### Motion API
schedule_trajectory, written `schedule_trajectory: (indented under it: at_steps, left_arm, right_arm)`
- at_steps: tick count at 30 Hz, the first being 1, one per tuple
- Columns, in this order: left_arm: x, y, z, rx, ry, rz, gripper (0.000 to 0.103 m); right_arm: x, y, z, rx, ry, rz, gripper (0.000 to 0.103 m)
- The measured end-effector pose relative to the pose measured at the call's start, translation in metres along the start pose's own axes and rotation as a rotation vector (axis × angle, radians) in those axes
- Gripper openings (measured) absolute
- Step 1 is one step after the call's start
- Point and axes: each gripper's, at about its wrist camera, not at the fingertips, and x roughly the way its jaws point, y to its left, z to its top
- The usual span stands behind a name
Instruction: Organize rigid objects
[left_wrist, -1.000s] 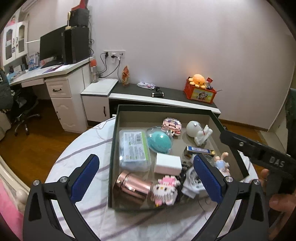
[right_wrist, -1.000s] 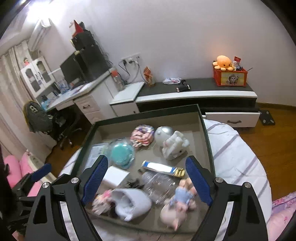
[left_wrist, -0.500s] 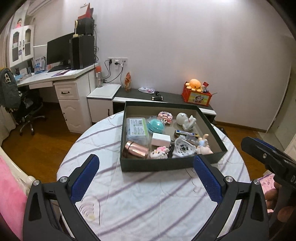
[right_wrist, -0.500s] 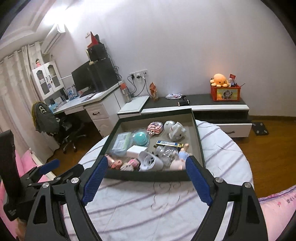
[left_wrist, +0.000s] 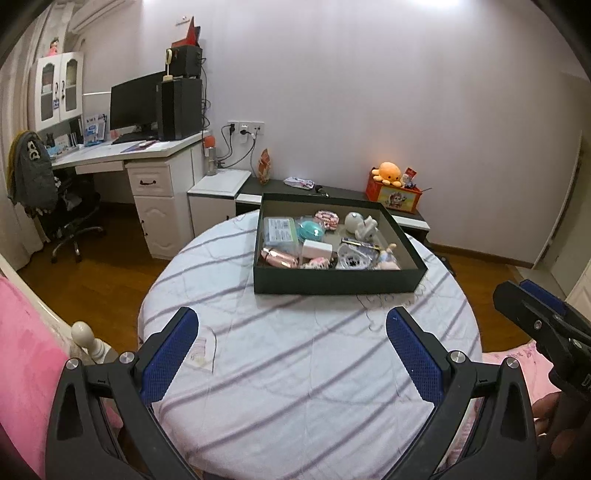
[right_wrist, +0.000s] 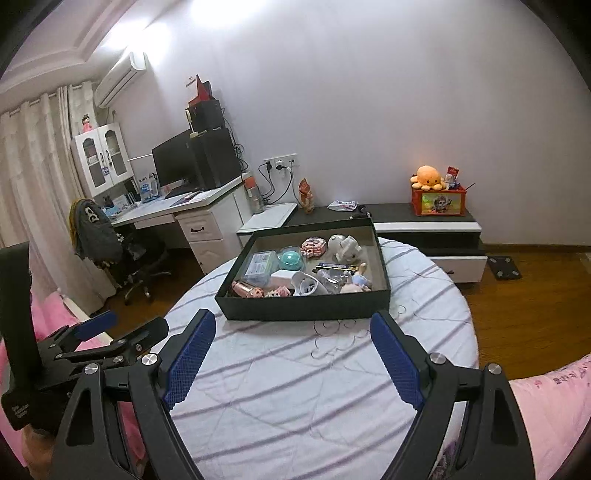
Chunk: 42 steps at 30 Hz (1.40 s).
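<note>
Both hand-held grippers, left (left_wrist: 291, 354) and right (right_wrist: 291, 354), jaws wide apart, empty; box (left_wrist: 338, 282) of toys at far side of bench (left_wrist: 295, 369), well apart; risk: long reach, box walls block fingers, crowded items knocked

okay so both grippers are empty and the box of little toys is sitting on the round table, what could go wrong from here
1. The box is crammed: the copper cup, white block and brick figures touch, so open jaws reaching for one may nudge or pinch its neighbours.
2. The tablecloth is loose and wrinkled; a dragged left gripper or right gripper could snag it and shift the box.
</note>
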Motion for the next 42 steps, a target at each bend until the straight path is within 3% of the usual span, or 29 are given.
schedule_trajectory:
  at_steps: [23,42]
  left_arm:
    - [-0.073,-0.009,-0.055,0.011,-0.062,-0.006,0.103]
    - [-0.129,-0.024,-0.073,0.061,-0.159,0.073,0.103]
  right_arm:
    - [-0.077,0.025,-0.046,-0.031,-0.066,-0.03,0.088]
    - [-0.139,0.043,-0.063,-0.04,-0.159,-0.155,0.088]
